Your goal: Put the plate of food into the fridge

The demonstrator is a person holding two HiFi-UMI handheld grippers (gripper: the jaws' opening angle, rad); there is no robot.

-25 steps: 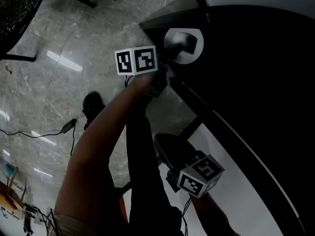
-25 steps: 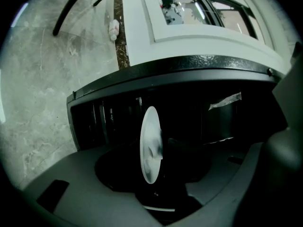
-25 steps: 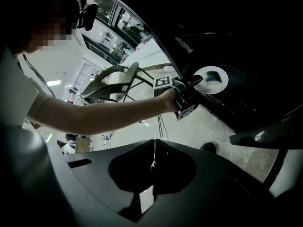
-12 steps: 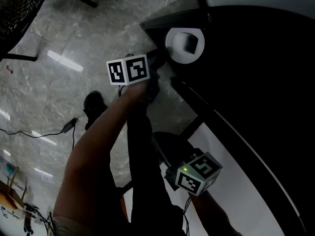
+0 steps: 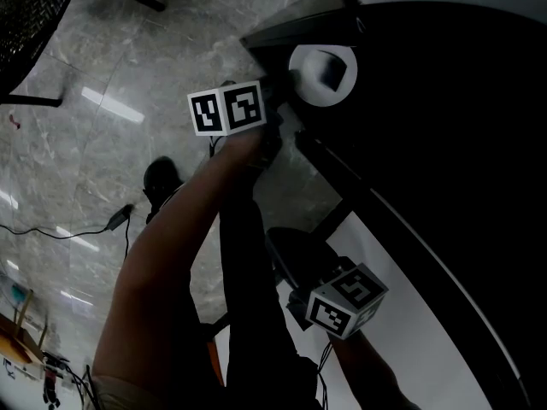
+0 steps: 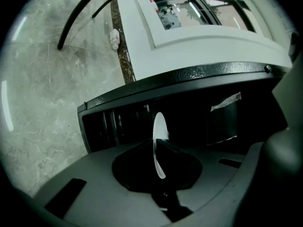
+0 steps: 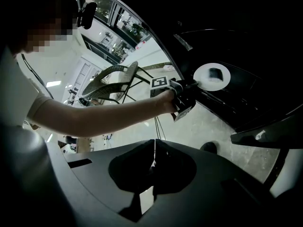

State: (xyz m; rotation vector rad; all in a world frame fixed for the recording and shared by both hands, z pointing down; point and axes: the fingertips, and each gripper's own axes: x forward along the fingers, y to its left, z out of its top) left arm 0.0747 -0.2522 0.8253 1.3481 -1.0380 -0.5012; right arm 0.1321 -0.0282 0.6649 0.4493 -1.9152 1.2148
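A white plate with a dark piece of food lies level inside the dark fridge. My left gripper is at the plate's lower-left rim, its marker cube behind it. Its jaws have just been closing. In the left gripper view the plate shows edge-on, and its white rim runs down between the nearly closed jaws of my left gripper. In the right gripper view the same plate is visible beyond the arm. My right gripper is shut on nothing and hangs low, near the fridge front.
Grey marble floor spreads to the left. A black mesh chair stands at the upper left and a cable lies on the floor. The person's shoe is below the left arm. A white panel edges the fridge at the lower right.
The left gripper's fingers reached further over the plate a second ago. It drew back toward the lower left, then came forward a little to the rim. The right gripper has not moved.
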